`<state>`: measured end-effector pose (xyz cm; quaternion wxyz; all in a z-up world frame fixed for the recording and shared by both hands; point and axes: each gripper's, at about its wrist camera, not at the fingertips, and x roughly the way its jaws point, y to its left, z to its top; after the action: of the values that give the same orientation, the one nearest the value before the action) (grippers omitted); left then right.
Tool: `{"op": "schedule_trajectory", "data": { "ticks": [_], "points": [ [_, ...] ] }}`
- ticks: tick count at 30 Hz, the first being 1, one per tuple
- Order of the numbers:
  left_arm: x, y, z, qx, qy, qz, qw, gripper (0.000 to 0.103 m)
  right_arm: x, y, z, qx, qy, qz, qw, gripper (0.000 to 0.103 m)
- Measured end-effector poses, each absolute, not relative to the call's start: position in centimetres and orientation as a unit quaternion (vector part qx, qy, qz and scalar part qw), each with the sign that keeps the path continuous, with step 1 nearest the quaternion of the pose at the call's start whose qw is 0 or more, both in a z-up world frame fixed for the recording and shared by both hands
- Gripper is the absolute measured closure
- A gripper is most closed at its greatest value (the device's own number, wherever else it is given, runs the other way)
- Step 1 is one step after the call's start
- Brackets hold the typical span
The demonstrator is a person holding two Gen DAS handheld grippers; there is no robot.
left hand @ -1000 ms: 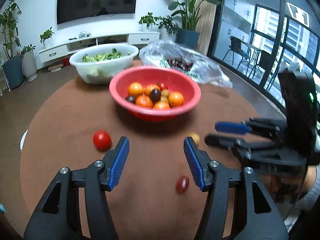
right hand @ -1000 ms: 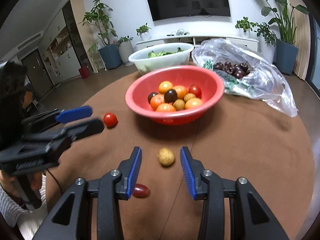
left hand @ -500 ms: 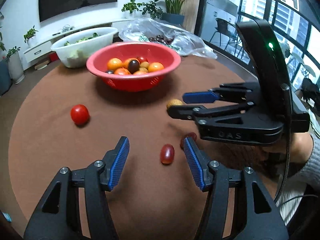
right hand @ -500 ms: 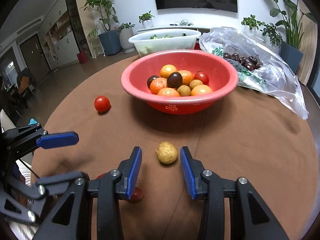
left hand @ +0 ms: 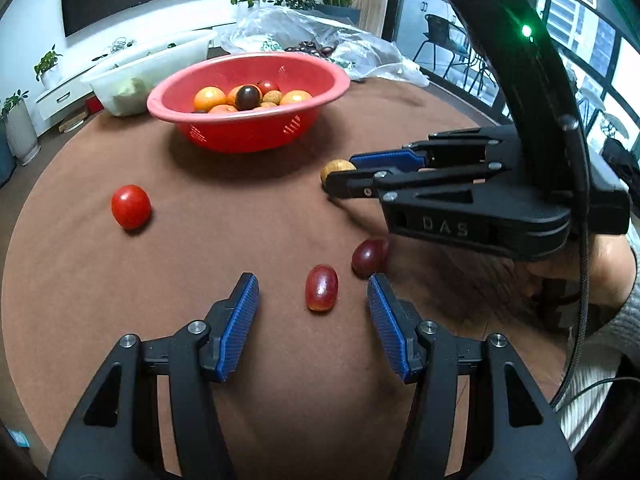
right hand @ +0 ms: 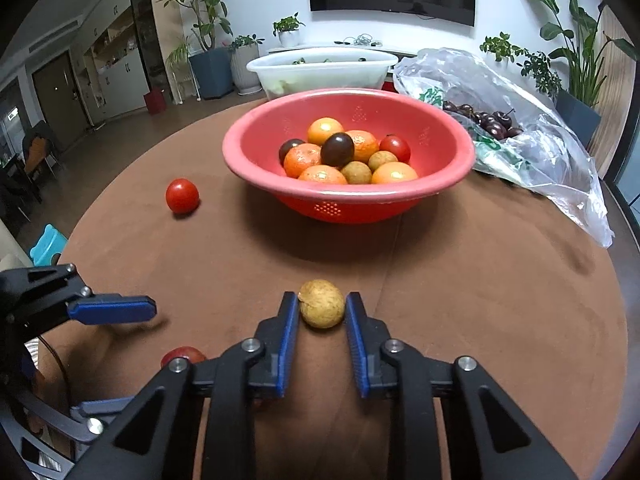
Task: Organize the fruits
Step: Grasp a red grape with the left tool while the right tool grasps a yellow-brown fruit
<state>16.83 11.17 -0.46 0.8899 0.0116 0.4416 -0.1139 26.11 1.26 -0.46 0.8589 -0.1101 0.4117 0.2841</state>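
The right gripper (right hand: 322, 312) has its pads pressed against both sides of a small tan round fruit (right hand: 322, 309), which rests on the brown round table (right hand: 480, 300) just near of the red bowl (right hand: 348, 184). In the left wrist view the same fruit (left hand: 338, 168) shows at the tips of the right gripper (left hand: 340, 178), which enters from the right side.

The left gripper (left hand: 312, 308) stands with its jaws spread and nothing between the pads. An oblong red grape (left hand: 321, 287) lies on the table just beyond its fingertips, roughly centred in the gap but not touched. A second, darker grape (left hand: 369, 257) lies just to the right and slightly farther, partly hidden under the right gripper's body.

A red cherry tomato (left hand: 131, 206) sits alone on the table to the left, well apart from both grippers and near the bowl's left side.

The red bowl holds oranges, a dark plum-like fruit, a red tomato and several tan fruits. Behind it stands a white tub (right hand: 320, 70) with greens. To the right of the bowl lies a clear plastic bag (right hand: 540, 148) containing dark cherries.
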Motion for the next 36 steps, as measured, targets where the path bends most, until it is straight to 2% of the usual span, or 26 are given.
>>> {"op": "schedule_trajectory", "data": {
  "ticks": [7, 9, 17, 22, 36],
  "points": [
    [17.6, 10.9, -1.3, 0.022, 0.448, -0.118, 0.886, 0.051, 26.7, 0.3, -0.5, -0.072, 0.422, 0.289, 0.856, 0.076],
    [17.5, 10.6, -1.3, 0.032, 0.446, -0.124, 0.886, 0.063, 26.7, 0.1, -0.4, -0.068, 0.422, 0.290, 0.856, 0.076],
    [17.4, 10.5, -1.2, 0.042, 0.440, -0.129, 0.888, 0.087, 26.8, 0.0, -0.4, -0.061, 0.424, 0.291, 0.856, 0.076],
    [17.1, 9.9, -1.2, 0.063, 0.436, -0.127, 0.888, 0.087, 26.8, -0.2, -0.2, -0.054, 0.424, 0.293, 0.855, 0.076],
    [17.6, 12.7, 2.1, -0.025, 0.405, -0.137, 0.904, 0.087, 26.0, -0.9, 2.2, -0.017, 0.403, 0.313, 0.860, 0.076]
  ]
}}
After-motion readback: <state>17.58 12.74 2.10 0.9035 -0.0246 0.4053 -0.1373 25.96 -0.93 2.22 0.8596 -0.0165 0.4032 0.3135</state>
